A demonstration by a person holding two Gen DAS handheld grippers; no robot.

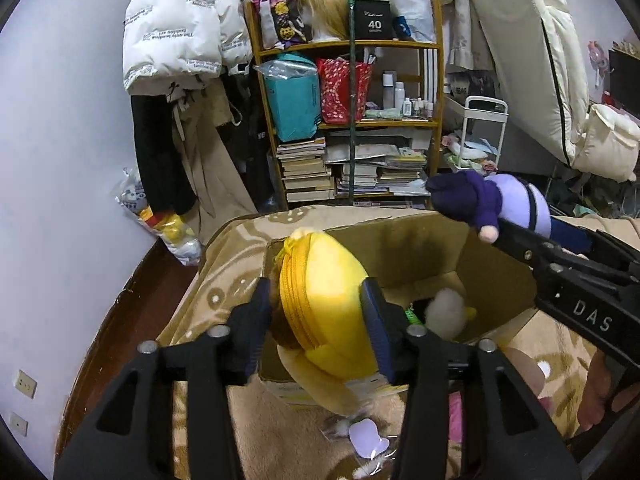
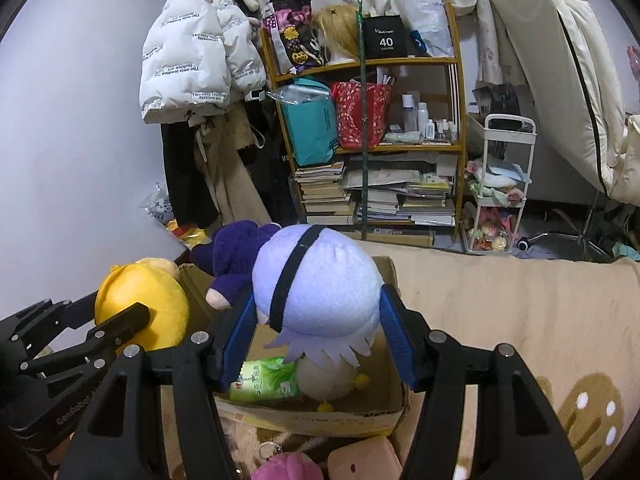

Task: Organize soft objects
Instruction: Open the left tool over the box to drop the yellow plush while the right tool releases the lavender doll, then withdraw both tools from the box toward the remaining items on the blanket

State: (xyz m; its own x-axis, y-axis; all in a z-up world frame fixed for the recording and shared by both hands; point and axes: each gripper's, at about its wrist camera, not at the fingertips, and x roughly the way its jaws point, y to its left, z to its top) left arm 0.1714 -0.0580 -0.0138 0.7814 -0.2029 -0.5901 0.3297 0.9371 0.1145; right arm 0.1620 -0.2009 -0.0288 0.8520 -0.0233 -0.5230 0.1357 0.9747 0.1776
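Left gripper (image 1: 318, 312) clamped on yellow plush (image 1: 332, 300), blue pads pressed into both its sides, zipper seam facing left; held above left end of cardboard box (image 1: 496, 276). Right gripper (image 2: 318, 330) clamped on lavender plush (image 2: 320, 280), pads on both sides of its round head, black strap across the head, dark purple body sticking out to the far left; held above the same box (image 2: 320, 416).

Inside box, counted: one cream round plush (image 2: 324, 380) with small yellow feet, one green tissue pack (image 2: 268, 380) touching it on the left. Rest of the box floor hidden behind held toys.

Box open-topped, flaps up, sitting on beige patterned blanket (image 2: 500, 320).

On blanket just near side of box: one pink plush (image 2: 280, 466), one peach square plush (image 2: 366, 460), one fuzzy tan item with a keyring, partly hidden.

Soft toys in view: two held, one in box, at least three loose by the box.

Background: one wooden shelf unit (image 1: 348, 120), three tiers seen; teal bag and red bag on middle tier, book stacks on bottom. One white cart (image 2: 504, 184) with soft items in its trays. White puffer jacket (image 1: 176, 28) hanging on the wall.
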